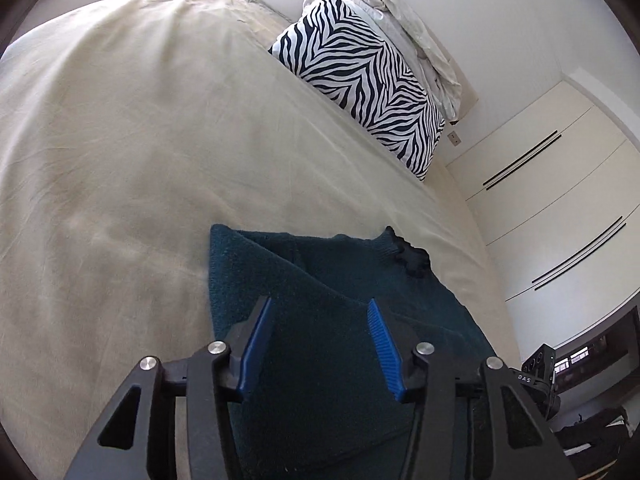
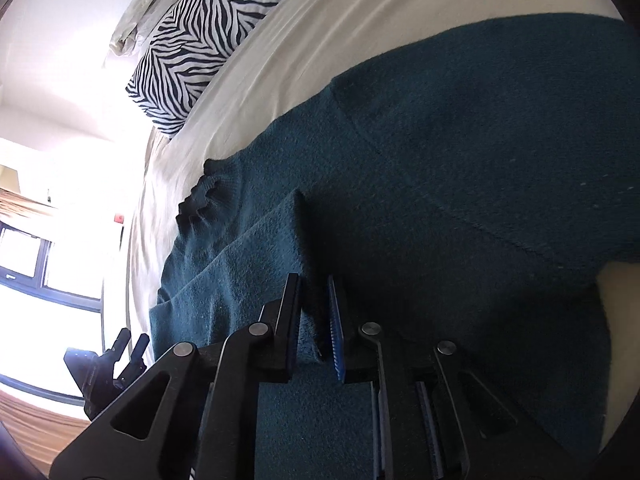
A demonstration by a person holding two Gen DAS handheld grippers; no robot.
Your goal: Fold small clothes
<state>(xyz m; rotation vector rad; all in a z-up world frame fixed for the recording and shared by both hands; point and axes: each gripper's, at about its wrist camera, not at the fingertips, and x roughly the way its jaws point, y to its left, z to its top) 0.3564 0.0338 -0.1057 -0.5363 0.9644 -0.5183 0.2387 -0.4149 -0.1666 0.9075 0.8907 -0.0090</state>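
Observation:
A dark teal knitted sweater [image 1: 320,264] lies on a beige bed sheet [image 1: 140,140], its ribbed cuff [image 1: 404,252] near the bed's right edge. My left gripper [image 1: 319,301] hovers over the sweater with its blue pads [image 1: 256,344] standing well apart, and nothing is pinched between them. In the right wrist view the sweater [image 2: 460,152] fills the middle, with a sleeve folded across it. My right gripper [image 2: 312,278] has its jaws nearly together, with a fold of the teal knit [image 2: 310,336] between them. The left gripper [image 2: 128,350] shows at the lower left of that view.
A zebra-striped pillow [image 1: 360,80] and a crumpled pale cloth [image 1: 412,32] lie at the head of the bed. White wardrobe doors [image 1: 560,200] stand beside the bed. A bright window [image 2: 40,260] and wooden floor [image 2: 32,420] lie past the bed's edge.

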